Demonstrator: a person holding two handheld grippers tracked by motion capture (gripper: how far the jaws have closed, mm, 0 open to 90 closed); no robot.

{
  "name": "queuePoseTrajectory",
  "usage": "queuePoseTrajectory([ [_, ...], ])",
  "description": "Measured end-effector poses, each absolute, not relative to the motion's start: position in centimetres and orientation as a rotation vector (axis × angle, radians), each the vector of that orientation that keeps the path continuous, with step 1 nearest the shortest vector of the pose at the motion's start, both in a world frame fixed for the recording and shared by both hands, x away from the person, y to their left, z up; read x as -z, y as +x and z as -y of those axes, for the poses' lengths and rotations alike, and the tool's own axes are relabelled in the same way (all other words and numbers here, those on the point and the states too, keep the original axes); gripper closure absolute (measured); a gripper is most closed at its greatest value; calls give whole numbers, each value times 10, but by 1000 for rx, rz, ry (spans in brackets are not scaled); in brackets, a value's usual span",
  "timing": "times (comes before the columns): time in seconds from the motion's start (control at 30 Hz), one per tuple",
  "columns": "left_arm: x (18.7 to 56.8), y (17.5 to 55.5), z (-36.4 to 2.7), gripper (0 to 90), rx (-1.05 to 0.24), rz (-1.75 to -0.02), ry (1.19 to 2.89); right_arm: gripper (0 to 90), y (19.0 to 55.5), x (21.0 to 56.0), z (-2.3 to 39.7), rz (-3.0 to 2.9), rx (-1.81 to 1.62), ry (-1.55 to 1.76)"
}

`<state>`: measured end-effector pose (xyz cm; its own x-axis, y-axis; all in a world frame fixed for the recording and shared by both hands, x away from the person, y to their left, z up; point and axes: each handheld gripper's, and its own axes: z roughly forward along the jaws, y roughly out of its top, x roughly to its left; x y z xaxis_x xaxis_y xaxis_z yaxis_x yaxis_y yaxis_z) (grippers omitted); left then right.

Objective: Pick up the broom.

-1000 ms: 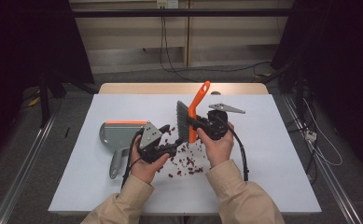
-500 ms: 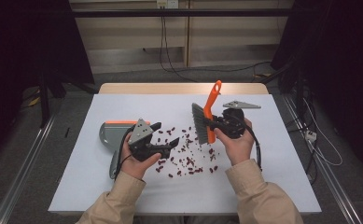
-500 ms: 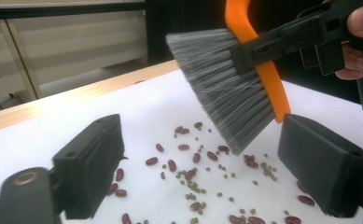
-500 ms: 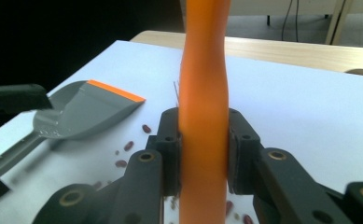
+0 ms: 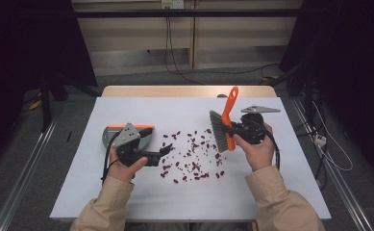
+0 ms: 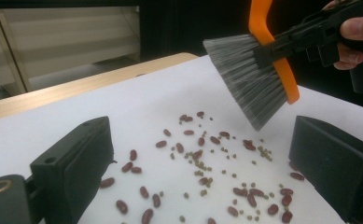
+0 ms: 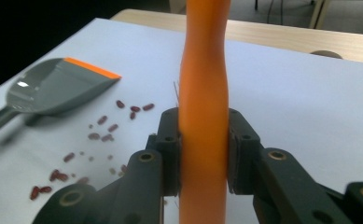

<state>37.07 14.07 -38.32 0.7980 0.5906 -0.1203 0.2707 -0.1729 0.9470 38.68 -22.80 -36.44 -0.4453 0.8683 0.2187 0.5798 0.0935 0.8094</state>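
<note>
The right claw [image 7: 202, 154] is clamped on the orange handle of the brush [image 5: 225, 126], which is held clear of the surface with the grey bristles pointing toward 8 o'clock in the high view. The left claw [image 5: 168, 150] is spread wide with nothing in it, low at about 9 o'clock from the beans. Beans [image 5: 194, 153] are scattered over the white surface [image 5: 271, 192] between the two claws. The grey dustpan [image 5: 108, 135] is parked just behind the left hand [image 5: 124, 166].

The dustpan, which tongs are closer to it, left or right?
Left. The left tongs hover just in front of the dustpan, open; the right tongs are across the scattered beans, gripping the brush.
</note>
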Motion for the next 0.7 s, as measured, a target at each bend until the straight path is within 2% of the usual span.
queuePoseTrajectory([
  [0.37,385,364,-187,58,-367,-710,1741,716,384,363,247,-2074,-1197,1455],
  [0.7,396,360,-214,58,-385,-764,1733,715,384,366,260,-2106,-1122,1475],
])
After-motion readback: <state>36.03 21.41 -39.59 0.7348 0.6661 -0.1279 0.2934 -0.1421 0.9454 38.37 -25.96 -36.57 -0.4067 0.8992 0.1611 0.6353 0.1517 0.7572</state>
